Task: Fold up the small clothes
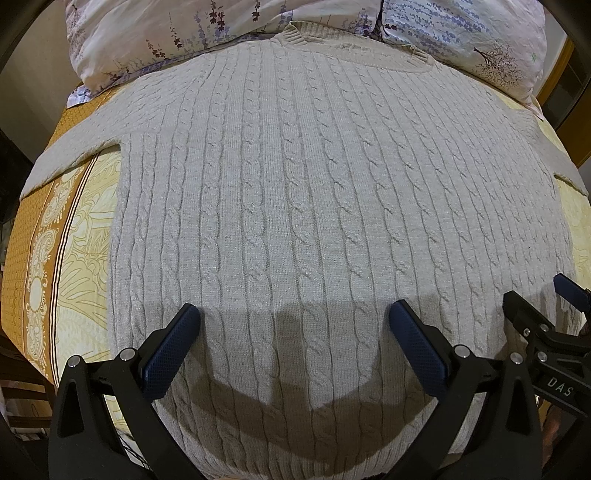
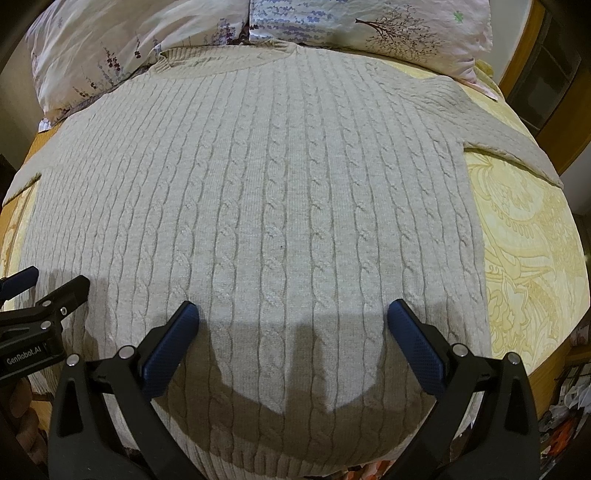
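A pale grey cable-knit sweater (image 1: pixel 295 192) (image 2: pixel 258 192) lies spread flat on a bed, collar at the far end, sleeves out to both sides. My left gripper (image 1: pixel 294 314) hovers open above the sweater's lower part, nothing between its blue-padded fingers. My right gripper (image 2: pixel 293 314) is likewise open over the lower half, slightly right of centre. In the left wrist view the right gripper (image 1: pixel 543 295) shows at the right edge. The left gripper (image 2: pixel 51 280) shows at the left edge of the right wrist view. The hem lies below both grippers.
A yellow and orange patterned bedspread (image 1: pixel 74 236) (image 2: pixel 524 240) shows on either side of the sweater. Floral pillows (image 1: pixel 147 40) (image 2: pixel 369 33) lie past the collar. A wooden frame (image 2: pixel 532 59) stands at the far right.
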